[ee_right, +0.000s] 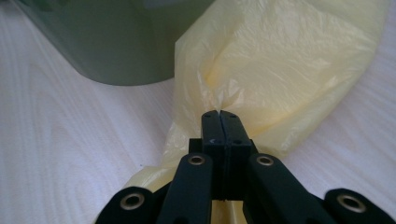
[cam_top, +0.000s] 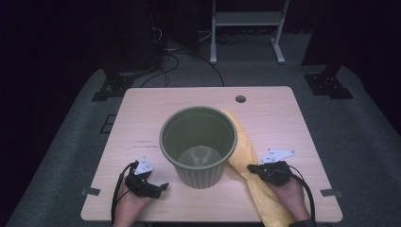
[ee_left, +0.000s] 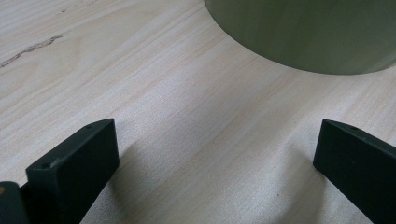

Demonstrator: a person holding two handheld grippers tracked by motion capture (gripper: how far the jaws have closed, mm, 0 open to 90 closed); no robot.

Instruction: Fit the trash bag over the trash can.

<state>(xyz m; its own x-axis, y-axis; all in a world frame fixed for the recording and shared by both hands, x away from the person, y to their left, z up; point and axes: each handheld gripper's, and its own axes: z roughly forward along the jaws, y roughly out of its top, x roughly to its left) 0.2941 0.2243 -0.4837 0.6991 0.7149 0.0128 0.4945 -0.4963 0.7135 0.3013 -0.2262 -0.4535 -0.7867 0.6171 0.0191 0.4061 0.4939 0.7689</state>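
Lying flat on the wooden table (cam_top: 142, 123), the yellow plastic bag (cam_top: 246, 156) stretches from the bin's two o'clock side down toward the near edge at five o'clock. Its thin film is bunched into a pinch where the right gripper (ee_right: 219, 113) has its jaws pressed together on a fold, and the right gripper view shows the plastic puckering just above the tips. The green bin (cam_top: 198, 144) stands upright at the table's centre, touching the bag along its right flank. At the bin's seven o'clock, the left gripper (cam_top: 161, 186) rests low over bare wood, its jaws spread wide apart with nothing between them, pointing toward the bin's base.
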